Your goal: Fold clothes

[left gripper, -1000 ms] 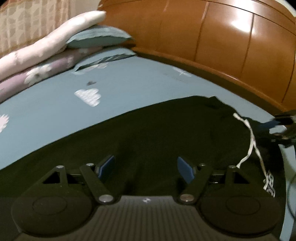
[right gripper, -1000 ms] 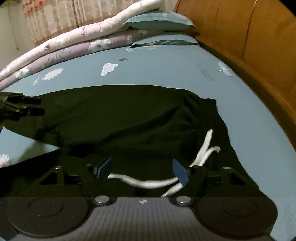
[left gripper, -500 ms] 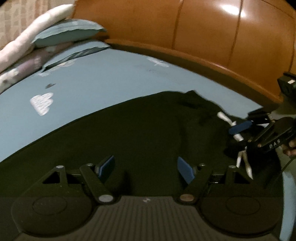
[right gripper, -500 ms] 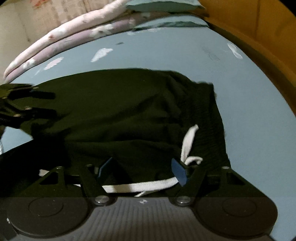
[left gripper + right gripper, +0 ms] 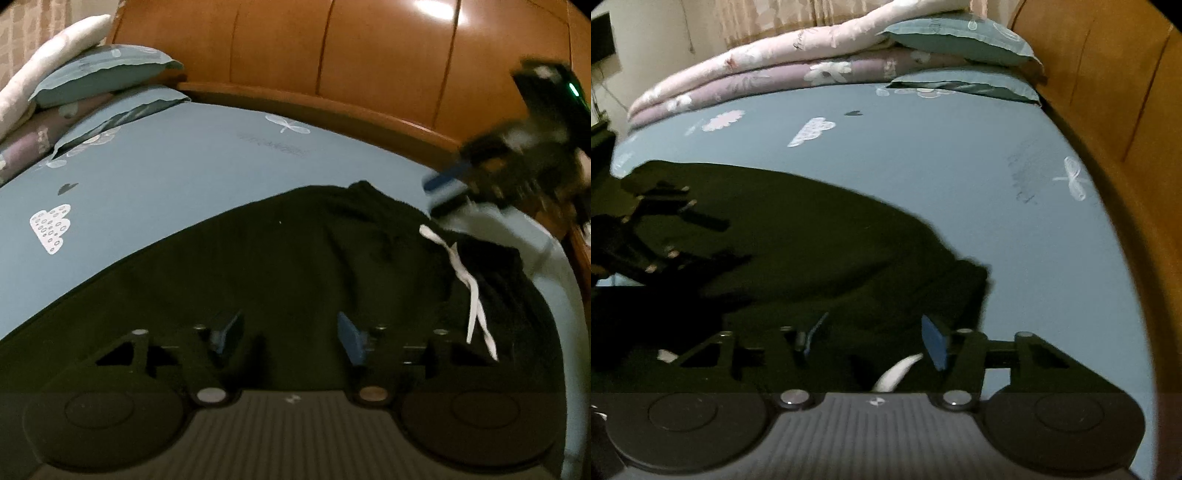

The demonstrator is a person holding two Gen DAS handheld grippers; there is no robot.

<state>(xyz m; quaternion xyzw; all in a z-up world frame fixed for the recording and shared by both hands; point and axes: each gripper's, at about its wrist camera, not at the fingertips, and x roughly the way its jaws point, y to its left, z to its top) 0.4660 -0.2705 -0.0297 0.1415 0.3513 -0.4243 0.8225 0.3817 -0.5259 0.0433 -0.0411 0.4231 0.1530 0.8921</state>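
A black garment [image 5: 258, 266] with a white drawstring [image 5: 472, 295] lies spread on the blue bed sheet [image 5: 184, 166]. My left gripper [image 5: 288, 332] hovers low over its middle, open, with nothing between its fingers. In the left wrist view my right gripper [image 5: 443, 192] appears blurred at the upper right, above the garment's waistband end. In the right wrist view the right gripper [image 5: 873, 332] is open over the black garment [image 5: 812, 240], with one drawstring end [image 5: 897, 373] showing just below its fingers. The left gripper [image 5: 727, 240] shows at the left edge there.
A curved wooden headboard [image 5: 369, 74] runs along the bed's far side. Blue pillows [image 5: 960, 37] and folded floral quilts [image 5: 757, 66] are stacked in the corner. Bare patterned sheet [image 5: 960, 166] stretches between the garment and the pillows.
My right gripper has risen away from the waistband and drawstring and is blurred with motion. The left gripper has turned slightly and stays open over the garment.
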